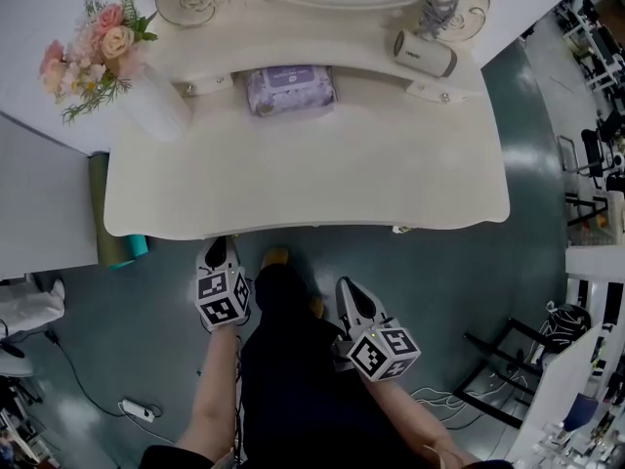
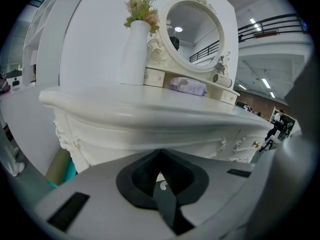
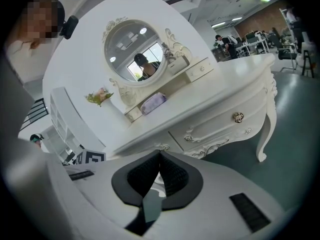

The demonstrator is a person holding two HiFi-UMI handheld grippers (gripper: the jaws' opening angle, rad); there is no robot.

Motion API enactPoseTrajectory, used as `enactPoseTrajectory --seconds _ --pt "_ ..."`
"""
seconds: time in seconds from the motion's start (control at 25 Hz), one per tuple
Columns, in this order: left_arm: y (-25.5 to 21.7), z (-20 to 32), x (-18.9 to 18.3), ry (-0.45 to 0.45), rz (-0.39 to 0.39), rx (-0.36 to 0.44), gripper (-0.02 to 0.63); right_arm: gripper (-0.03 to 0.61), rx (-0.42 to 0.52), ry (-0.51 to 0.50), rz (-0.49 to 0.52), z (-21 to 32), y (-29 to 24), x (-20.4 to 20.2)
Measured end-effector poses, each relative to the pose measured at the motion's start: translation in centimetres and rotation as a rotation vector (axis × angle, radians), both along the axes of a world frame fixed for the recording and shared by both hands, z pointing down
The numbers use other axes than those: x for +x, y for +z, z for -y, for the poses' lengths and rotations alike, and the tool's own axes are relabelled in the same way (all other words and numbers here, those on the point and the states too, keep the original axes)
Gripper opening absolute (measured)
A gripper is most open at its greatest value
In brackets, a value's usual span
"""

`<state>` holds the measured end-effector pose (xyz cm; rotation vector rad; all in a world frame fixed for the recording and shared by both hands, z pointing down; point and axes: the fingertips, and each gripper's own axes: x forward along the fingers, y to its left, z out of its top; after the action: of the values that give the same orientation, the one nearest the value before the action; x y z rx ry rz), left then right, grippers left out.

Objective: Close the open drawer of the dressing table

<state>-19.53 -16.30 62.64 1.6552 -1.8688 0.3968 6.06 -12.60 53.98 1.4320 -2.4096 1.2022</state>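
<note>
The cream dressing table (image 1: 322,174) fills the upper head view. No drawer juts past its front edge. In the right gripper view a carved drawer front (image 3: 215,129) with a gold knob (image 3: 238,117) lies flush with the table front. My left gripper (image 1: 219,252) sits just below the front edge at the left, jaws together on nothing, and the carved apron (image 2: 165,139) is close ahead of the left gripper (image 2: 160,154). My right gripper (image 1: 348,289) hangs lower and further from the table; the right gripper (image 3: 159,155) is also shut and empty.
On the table stand a white vase with pink flowers (image 1: 156,101), a purple wipes pack (image 1: 290,89) and a white cylinder device (image 1: 425,54) below the oval mirror (image 3: 132,51). A teal roll (image 1: 115,247) leans at the table's left; a power strip (image 1: 137,410) and a black frame (image 1: 508,360) are on the floor.
</note>
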Motion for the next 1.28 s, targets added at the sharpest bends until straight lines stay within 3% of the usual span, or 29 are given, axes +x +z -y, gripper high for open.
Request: enactPoseTrajectory --seconds 0.4,0.72,0.96,1.28 --pt "0.0 -0.8 0.8 0.007 -0.005 -0.002 0.018 0.025 0.048 0.025 0.007 -0.3 -0.6 1.6" --pt "-2.5 -4.6 7.8 0.115 -0.065 0.004 0.018 0.025 0.133 0.036 0.035 -1.3 -3.0 2.9" --pt "-8.6 -5.3 13.1 0.240 -0.099 0.121 0.017 0.025 0.204 0.056 0.068 -2.5 -5.4 5.2" --pt "-16.3 -7.1 18.2 0.380 -0.149 0.256 0.017 0.025 0.412 0.078 0.020 -2.5 -11.1 7.9"
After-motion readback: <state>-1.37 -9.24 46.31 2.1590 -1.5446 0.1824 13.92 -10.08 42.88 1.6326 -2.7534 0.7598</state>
